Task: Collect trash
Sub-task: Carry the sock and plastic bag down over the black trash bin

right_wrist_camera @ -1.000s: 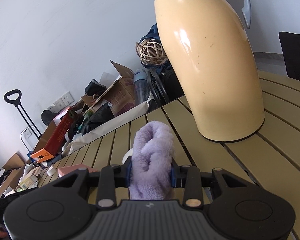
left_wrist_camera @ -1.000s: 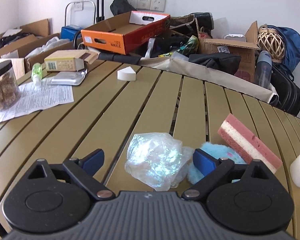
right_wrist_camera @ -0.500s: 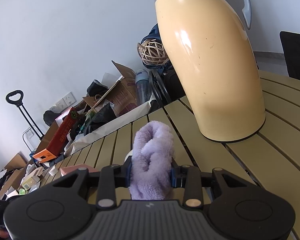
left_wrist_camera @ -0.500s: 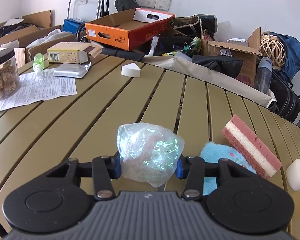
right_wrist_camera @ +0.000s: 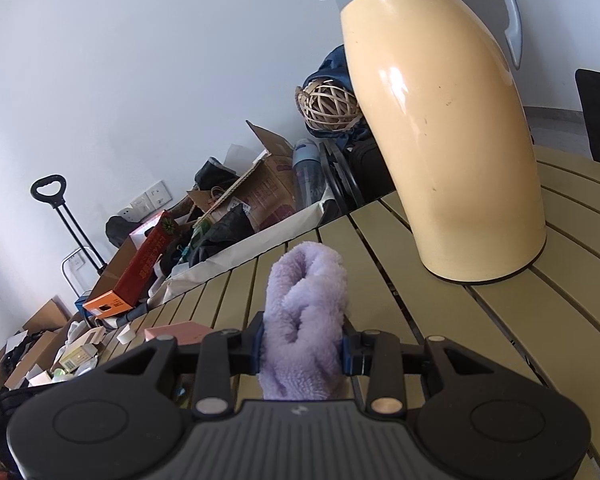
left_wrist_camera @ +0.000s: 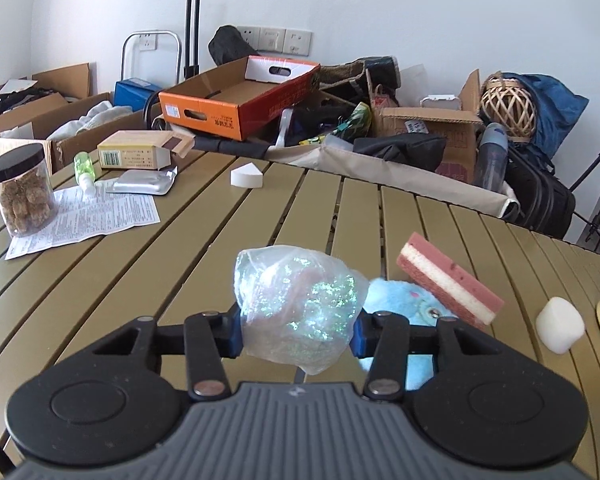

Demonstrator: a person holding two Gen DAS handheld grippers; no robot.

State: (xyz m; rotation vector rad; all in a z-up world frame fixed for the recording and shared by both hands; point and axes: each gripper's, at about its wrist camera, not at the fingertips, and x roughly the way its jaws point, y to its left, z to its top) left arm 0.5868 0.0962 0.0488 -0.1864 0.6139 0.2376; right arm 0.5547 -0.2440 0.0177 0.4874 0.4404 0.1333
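bare slats [left_wrist_camera: 204, 248] ahead, sponge [left_wrist_camera: 450, 284] right

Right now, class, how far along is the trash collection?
Early. In hand: the left gripper jaws pinch a crumpled plastic bag, lifted off the table; the right gripper clamps a purple cloth. Left: the leaflet and foil pack. No bin is visible.

Slatted table [left_wrist_camera: 148, 280] — nut jar [left_wrist_camera: 22, 192], leaflet [left_wrist_camera: 92, 216], pink sponge [left_wrist_camera: 450, 282] — thermos [right_wrist_camera: 444, 136].

Bright, even daylight, soft shadows, sharp focus, strong fisheye bending at edges.
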